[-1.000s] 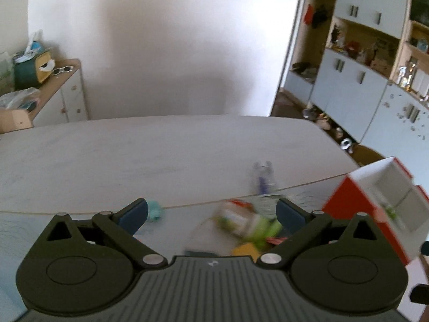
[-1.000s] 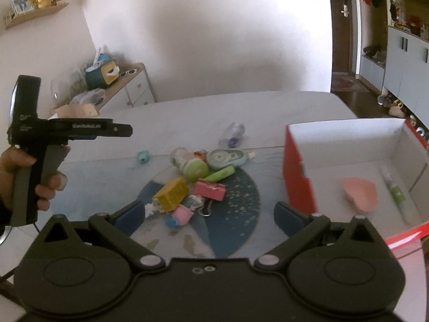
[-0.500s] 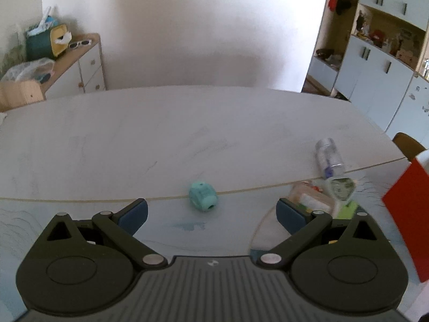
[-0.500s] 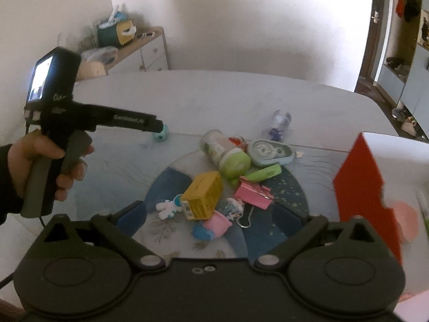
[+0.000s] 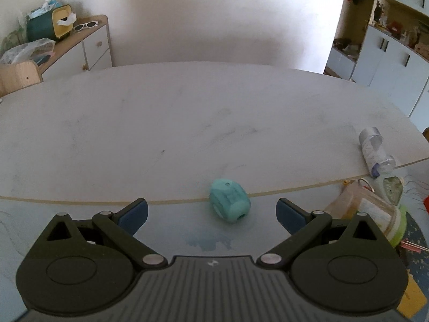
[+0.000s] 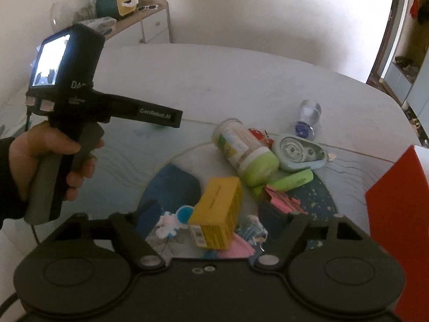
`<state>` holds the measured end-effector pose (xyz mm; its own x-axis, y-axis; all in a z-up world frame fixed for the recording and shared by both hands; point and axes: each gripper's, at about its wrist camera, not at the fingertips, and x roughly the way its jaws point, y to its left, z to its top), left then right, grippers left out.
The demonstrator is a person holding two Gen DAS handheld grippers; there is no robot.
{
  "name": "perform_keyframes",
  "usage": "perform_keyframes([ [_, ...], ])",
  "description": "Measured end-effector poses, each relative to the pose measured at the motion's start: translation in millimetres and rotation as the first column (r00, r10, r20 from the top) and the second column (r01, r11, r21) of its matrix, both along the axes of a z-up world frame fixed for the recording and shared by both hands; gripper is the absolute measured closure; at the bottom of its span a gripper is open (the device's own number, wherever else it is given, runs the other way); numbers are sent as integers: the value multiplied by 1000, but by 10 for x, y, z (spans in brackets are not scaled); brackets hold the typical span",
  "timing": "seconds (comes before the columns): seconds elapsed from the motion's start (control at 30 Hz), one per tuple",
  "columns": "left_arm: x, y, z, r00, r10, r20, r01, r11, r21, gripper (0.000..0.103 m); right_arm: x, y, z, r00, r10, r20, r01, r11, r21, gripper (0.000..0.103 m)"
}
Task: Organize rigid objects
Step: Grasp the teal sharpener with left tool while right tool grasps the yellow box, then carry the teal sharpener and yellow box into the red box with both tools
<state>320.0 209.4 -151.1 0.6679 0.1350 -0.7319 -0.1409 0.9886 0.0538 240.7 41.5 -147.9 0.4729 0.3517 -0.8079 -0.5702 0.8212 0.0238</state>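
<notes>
A small teal sharpener-like block (image 5: 230, 204) lies on the table just ahead of my open, empty left gripper (image 5: 211, 212), between its fingertips and slightly beyond them. My right gripper (image 6: 211, 214) is open and empty above a pile: a yellow box (image 6: 218, 214), a green-capped jar (image 6: 245, 151), a blue correction-tape dispenser (image 6: 297, 151), a green marker (image 6: 292, 181), pink clips (image 6: 281, 201) and a small clear bottle (image 6: 308, 115). The red-and-white box (image 6: 396, 214) stands at the right. The left gripper's handle (image 6: 80, 112) shows at the left of the right wrist view.
A round blue patterned mat (image 6: 171, 185) lies under the pile. The table's far half (image 5: 187, 123) is bare white. A wooden sideboard (image 5: 88, 43) with a tissue box stands at the back left. Cabinets (image 5: 396, 53) line the right wall.
My left gripper has swung left and come closer to the teal block, now centred between its fingers. My right gripper has moved left and down toward the pile; the red box has slid to the frame's right edge.
</notes>
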Motion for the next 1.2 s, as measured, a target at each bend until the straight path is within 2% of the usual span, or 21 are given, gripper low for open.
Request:
perform_keyframes([
  [0.17,22,-7,-30,1000,9,13,-10,1000,11,5,99,62,-70,998,-41,-42,40,999,-20,41],
  [0.23,30,-21,-43,1000,3,9,-3,1000,17,17,121,73,-91,997,-56,-53,54,998,-29,46],
  [0.37,21,-40,-69,1000,3,13,-4,1000,29,27,164,115,-134,995,-75,-63,71,996,-56,55],
  [0.43,20,-56,-74,1000,-1,19,0,999,43,36,187,135,-155,995,-76,-70,72,995,-64,60],
  [0.6,23,-78,-65,1000,4,22,-5,998,64,51,208,164,-191,996,-65,-54,60,994,-89,63],
  [0.77,24,-88,-45,1000,7,22,-9,997,75,70,220,170,-179,997,-65,-38,61,993,-101,73],
  [1.2,-33,-118,69,1000,6,-8,-5,996,85,71,176,15,-43,995,-95,-44,92,994,-53,75],
])
